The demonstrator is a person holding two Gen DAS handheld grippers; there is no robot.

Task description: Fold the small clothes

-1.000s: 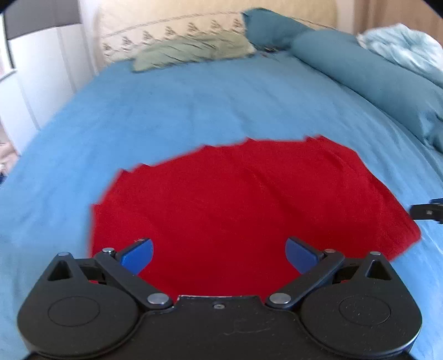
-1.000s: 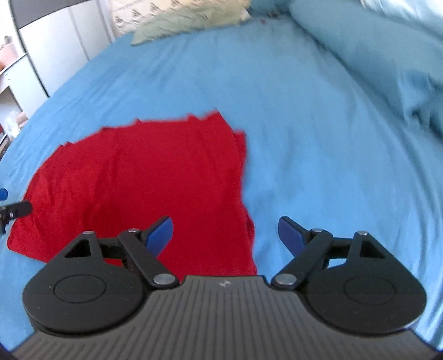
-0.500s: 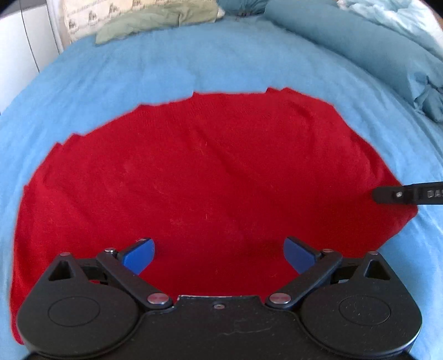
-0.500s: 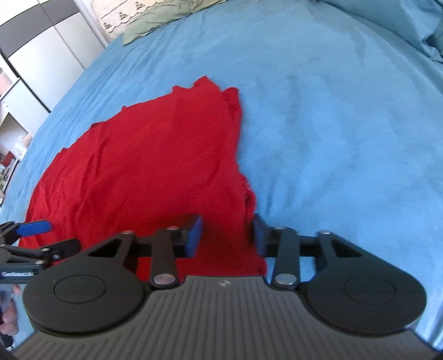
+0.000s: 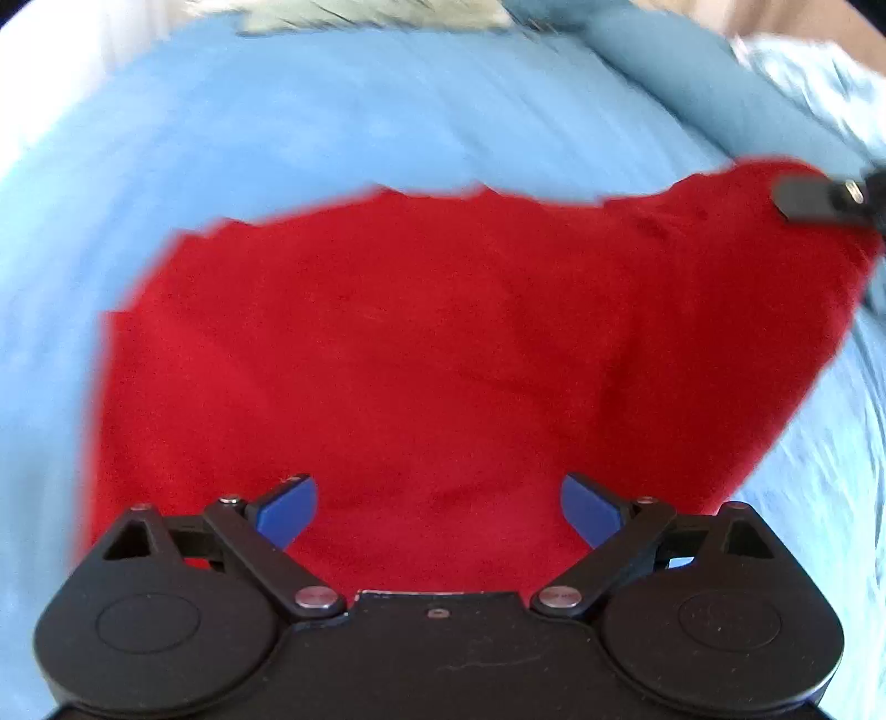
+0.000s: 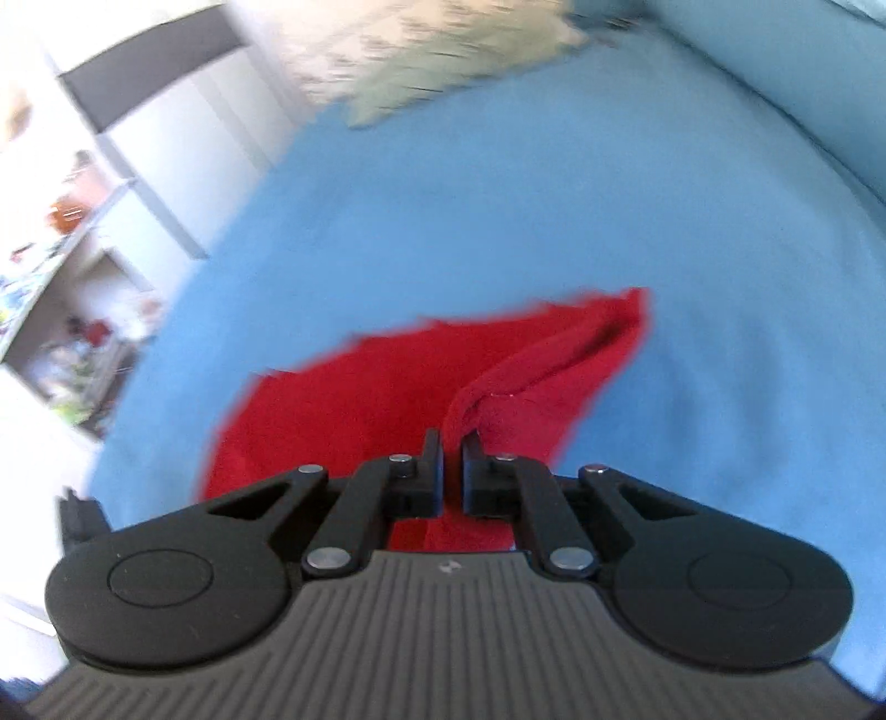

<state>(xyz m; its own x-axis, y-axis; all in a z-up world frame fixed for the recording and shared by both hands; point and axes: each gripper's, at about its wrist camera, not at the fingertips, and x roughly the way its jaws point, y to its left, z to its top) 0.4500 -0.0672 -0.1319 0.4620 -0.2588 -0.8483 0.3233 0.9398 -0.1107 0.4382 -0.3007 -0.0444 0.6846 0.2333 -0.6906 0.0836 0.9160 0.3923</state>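
Observation:
A red garment (image 5: 421, 343) lies spread on the blue bed sheet (image 5: 332, 122). My left gripper (image 5: 437, 507) hangs just over its near edge; its jaws are closing slightly but still stand wide, with only cloth below them and nothing pinched. My right gripper (image 6: 451, 443) is shut on the red garment (image 6: 498, 382) at its right edge and holds that edge lifted off the sheet, so the cloth rises in a fold toward the pads. In the left wrist view the right gripper's finger (image 5: 819, 196) shows at the garment's raised right corner.
Pillows (image 5: 376, 14) and a rolled blue duvet (image 5: 692, 72) lie at the head of the bed. White cupboards and shelves (image 6: 83, 232) with small items stand to the left of the bed.
The right gripper closed on the garment's right edge and rose, pulling that side up off the sheet. The left gripper came nearer the cloth, with its blue pads barely narrower.

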